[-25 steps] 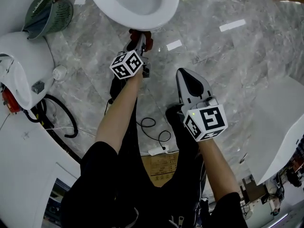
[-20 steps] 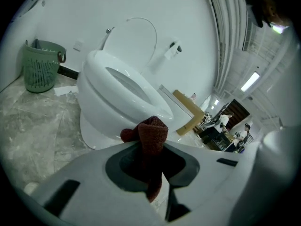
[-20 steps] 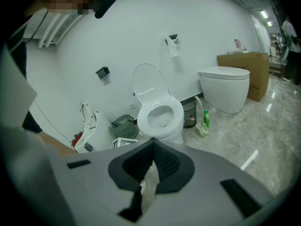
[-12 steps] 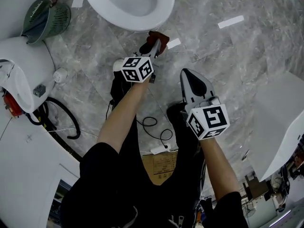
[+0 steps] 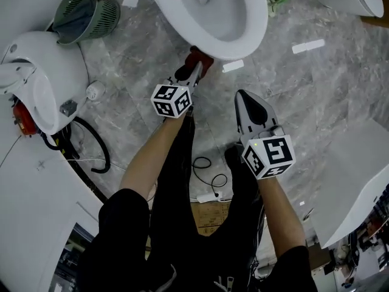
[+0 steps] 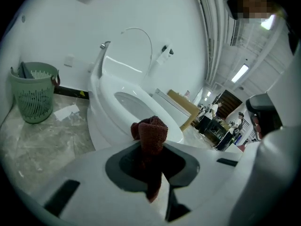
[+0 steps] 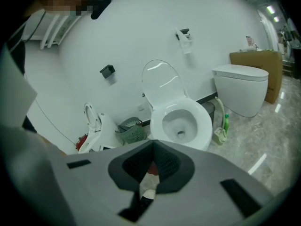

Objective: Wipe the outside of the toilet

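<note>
Toilet (image 5: pixel 252 35) stands on the floor, dead ahead of left tongs (image 5: pixel 193 72); its long axis runs away toward the wall, bowl front nearest | Left tongs nearer, clamped on red cloth (image 5: pixel 200 58), which sits at the bowl's front outer wall; contact unconfirmed | Right tongs (image 5: pixel 246 99) closed, empty, short of the bowl

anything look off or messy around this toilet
Nothing looks spilled or broken on the toilet. The oddities are on the floor: a loose black hose curls beside the second toilet at the left, a thin cable loops mid-floor, and white strips lie on the tiles.
</note>
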`<state>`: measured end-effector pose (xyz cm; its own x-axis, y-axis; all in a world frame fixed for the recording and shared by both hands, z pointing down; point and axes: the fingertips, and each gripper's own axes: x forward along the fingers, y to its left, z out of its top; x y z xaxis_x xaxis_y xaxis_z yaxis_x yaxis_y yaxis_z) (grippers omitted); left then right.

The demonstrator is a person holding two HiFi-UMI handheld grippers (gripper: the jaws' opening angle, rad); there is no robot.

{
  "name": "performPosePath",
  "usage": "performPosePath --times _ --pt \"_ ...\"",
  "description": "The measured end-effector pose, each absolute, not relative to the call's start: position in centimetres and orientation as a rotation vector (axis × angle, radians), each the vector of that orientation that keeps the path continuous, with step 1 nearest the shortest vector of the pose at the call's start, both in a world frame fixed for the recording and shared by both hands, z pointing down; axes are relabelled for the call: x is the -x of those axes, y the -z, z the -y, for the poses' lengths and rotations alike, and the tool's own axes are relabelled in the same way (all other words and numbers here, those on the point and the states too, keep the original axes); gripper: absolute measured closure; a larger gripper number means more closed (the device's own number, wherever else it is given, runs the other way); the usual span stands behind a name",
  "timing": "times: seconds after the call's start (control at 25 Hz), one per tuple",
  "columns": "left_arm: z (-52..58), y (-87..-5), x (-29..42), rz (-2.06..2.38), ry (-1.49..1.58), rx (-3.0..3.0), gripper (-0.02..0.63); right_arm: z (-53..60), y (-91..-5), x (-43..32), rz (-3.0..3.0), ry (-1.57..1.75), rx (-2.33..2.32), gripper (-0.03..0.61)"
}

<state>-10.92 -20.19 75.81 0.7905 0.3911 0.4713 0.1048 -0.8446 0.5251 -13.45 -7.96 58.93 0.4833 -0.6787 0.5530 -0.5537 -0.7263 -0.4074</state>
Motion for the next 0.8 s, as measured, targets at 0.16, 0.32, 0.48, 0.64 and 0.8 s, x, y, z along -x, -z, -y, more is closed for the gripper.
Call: performPosePath --times 0.16,0.32,0.48,0.64,0.8 --pt "26.8 -75.9 9.6 -0.302 -0.806 -2.526 0.554 12.1 -59.4 12.2 -1.106 1.091 2.540 0.575" --pt "33.3 -76.6 6.7 -0.235 -0.806 -2.549 0.554 15.6 -60.0 10.0 -1.100 1.103 2.540 0.575" --pt "38.1 -78.0 3.0 -0.230 -0.826 -2.570 0.554 18.4 -61.1 7.6 -1.077 1.122 2.542 0.575" --pt "42.3 -79.7 -0.9 -0.222 -0.851 -2.603 0.554 20.4 -62.2 5.9 -1.056 1.150 2.546 0.575" --pt "46.6 -81.1 -4.8 -0.106 -0.812 -2.617 0.554 22.0 -63.4 4.7 -1.057 1.161 2.553 0.575"
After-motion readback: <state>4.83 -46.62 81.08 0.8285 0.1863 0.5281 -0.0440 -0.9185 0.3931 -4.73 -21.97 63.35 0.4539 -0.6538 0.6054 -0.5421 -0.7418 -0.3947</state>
